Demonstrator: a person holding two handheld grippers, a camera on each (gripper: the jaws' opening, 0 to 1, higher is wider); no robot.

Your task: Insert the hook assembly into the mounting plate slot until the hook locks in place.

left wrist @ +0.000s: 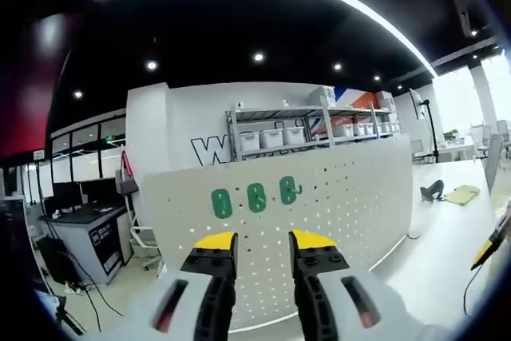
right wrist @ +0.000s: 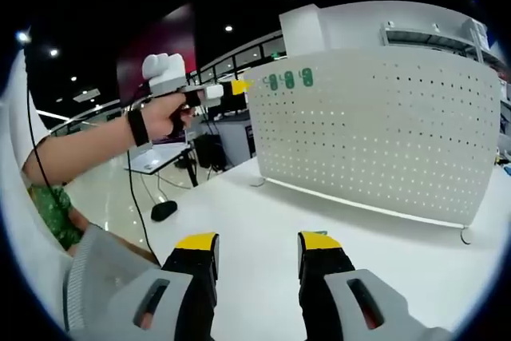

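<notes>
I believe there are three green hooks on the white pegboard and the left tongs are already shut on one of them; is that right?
Not quite. The three green hooks do hang on the pegboard, but in the left gripper view the left tongs are open, holding nothing, apart from the hooks. The right gripper view shows them raised beside the board's edge.

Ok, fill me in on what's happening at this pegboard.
A person is working with two handheld grippers at a white pegboard standing on a white table. Three green hooks already sit on the board's upper part. The left gripper is raised toward that row with its jaws apart and nothing between them; in the right gripper view the hand holding it shows near the board's edge. The right gripper hangs low over the table, open and empty. No hook is being carried.
</notes>
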